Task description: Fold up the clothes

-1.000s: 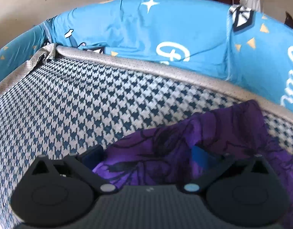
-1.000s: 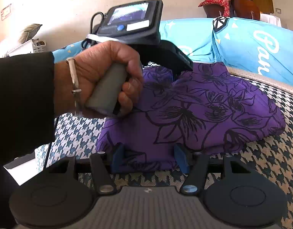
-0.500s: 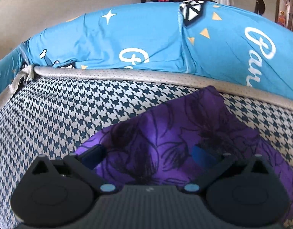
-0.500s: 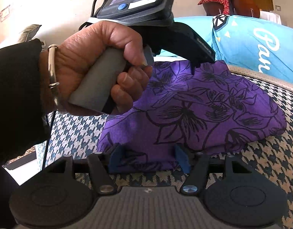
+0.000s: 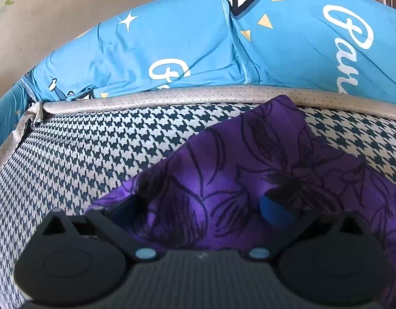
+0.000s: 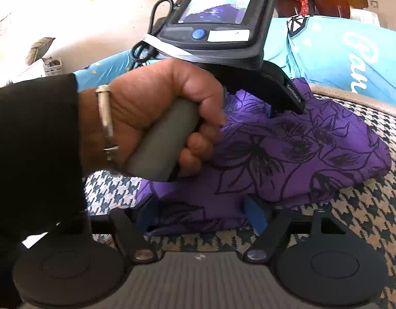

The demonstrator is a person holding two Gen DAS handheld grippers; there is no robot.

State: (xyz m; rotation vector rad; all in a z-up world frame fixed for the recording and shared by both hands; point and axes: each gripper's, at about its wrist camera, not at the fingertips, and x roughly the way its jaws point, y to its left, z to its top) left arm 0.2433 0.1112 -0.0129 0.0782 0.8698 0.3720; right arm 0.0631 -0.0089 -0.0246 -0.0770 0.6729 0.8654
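Note:
A purple garment (image 5: 249, 170) with black flower outlines lies folded on a houndstooth-patterned surface (image 5: 95, 154). My left gripper (image 5: 200, 212) is open and low over the garment's left part, with cloth showing between its blue pads. In the right wrist view the same garment (image 6: 314, 149) spreads ahead. My right gripper (image 6: 200, 216) is open at the garment's near edge, and that edge lies between its pads. A hand (image 6: 159, 108) in a black sleeve holds the left gripper's body (image 6: 218, 25) above the garment's left side.
A grey piped rim (image 5: 172, 97) borders the houndstooth surface at the back. Behind it stand blue cushions (image 5: 185, 46) with white lettering. A pale wall (image 6: 95, 13) and wooden chairs (image 6: 327, 0) lie beyond.
My left gripper has swung right and further over the garment, so more purple cloth lies between its pads. The hand holding it has come nearer to the right camera. My right gripper has barely moved.

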